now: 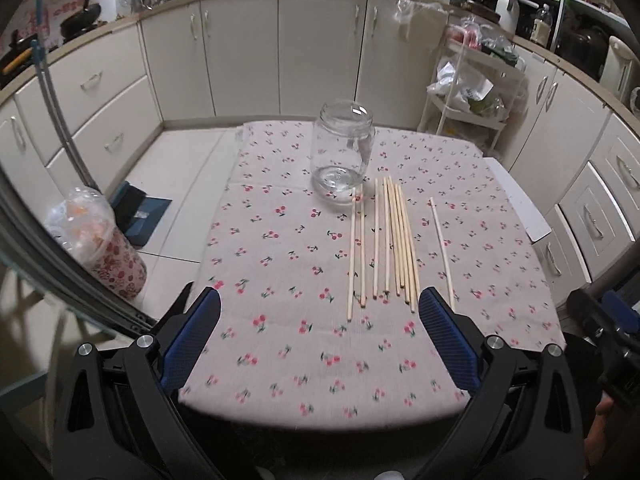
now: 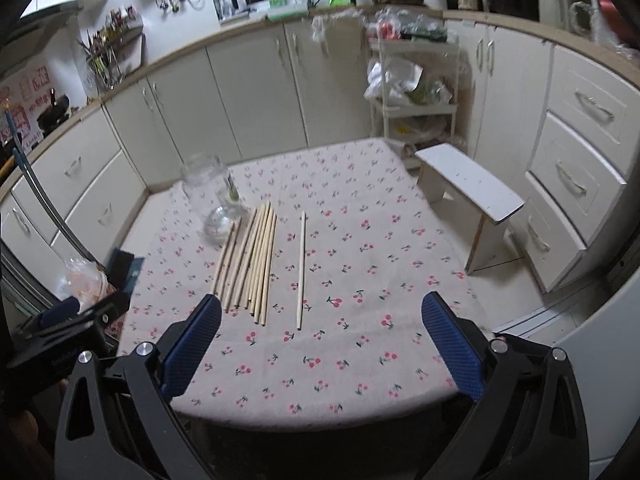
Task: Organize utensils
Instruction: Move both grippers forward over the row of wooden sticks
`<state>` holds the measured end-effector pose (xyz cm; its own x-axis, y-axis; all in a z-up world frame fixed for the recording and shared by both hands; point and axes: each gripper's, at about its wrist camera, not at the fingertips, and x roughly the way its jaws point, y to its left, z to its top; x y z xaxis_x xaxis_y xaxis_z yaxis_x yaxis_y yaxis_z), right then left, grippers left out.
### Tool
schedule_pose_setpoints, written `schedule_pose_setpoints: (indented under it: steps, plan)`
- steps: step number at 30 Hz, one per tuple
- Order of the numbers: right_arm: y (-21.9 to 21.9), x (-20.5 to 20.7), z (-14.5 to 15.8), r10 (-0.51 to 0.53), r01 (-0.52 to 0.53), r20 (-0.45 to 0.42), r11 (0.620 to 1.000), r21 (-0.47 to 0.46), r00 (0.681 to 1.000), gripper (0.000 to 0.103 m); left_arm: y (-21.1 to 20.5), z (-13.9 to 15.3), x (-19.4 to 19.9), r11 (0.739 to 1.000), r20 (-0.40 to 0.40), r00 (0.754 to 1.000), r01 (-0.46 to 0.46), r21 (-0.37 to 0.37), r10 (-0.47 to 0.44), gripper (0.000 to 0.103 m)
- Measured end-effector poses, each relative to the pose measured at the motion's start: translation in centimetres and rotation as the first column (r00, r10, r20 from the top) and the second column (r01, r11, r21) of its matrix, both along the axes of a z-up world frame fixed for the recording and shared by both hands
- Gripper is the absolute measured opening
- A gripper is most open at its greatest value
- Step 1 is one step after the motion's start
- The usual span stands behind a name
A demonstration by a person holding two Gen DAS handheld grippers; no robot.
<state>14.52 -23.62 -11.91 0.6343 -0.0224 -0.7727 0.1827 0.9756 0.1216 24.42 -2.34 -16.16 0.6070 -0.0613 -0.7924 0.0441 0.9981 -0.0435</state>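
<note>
One jar [image 1: 343, 151] stands on the cloth. About ten sticks [image 1: 394, 240] lie in a bunch; one stick [image 1: 441, 251] lies apart. One stool [image 2: 468, 196].

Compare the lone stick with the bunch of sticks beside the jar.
The lone stick lies apart on the cloth, touching nothing; the bunch lies packed side by side. The bunch's far ends reach the jar; the lone stick's does not. Both are pale, thin and lying flat.

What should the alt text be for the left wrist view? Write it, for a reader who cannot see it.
An empty glass jar stands upright on a cherry-print tablecloth, with wooden sticks lying flat in front of it and one stick apart on the right. The open left gripper hovers near the table's front edge, holding nothing.
</note>
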Motion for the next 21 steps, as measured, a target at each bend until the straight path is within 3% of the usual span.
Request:
schedule_pose_setpoints:
  steps: [4,9,12,15,21]
  plan:
    - [0.1,2.8,-2.7,0.021,-0.021,-0.038,1.000,0.001,0.999,0.095,-0.9,-2.2,2.7,1.000,-0.024,1.000,0.014,0.007,-0.014,0.095]
    - [0.2,6.0,-5.8,0.042,-0.040,-0.099,0.999,0.027,0.994,0.061,-1.7,-5.0,6.1,0.999,-0.049,0.998,0.026,0.021,-0.025,0.095]
    - [0.1,7.5,-7.7,0.057,-0.051,-0.129,0.998,0.048,0.990,0.049,-1.8,-6.2,7.7,0.999,-0.058,0.998,0.026,0.036,-0.024,0.095]
    - [0.4,9.1,-9.2,0.070,-0.063,-0.148,0.997,0.055,0.987,0.043,-1.9,-7.7,9.7,0.999,-0.075,0.997,0.016,0.042,-0.013,0.094]
    - [0.6,12.3,-10.9,0.073,-0.068,-0.157,0.997,0.037,0.985,0.042,-2.5,-9.9,12.8,0.997,-0.101,0.995,0.021,0.070,-0.014,0.085]
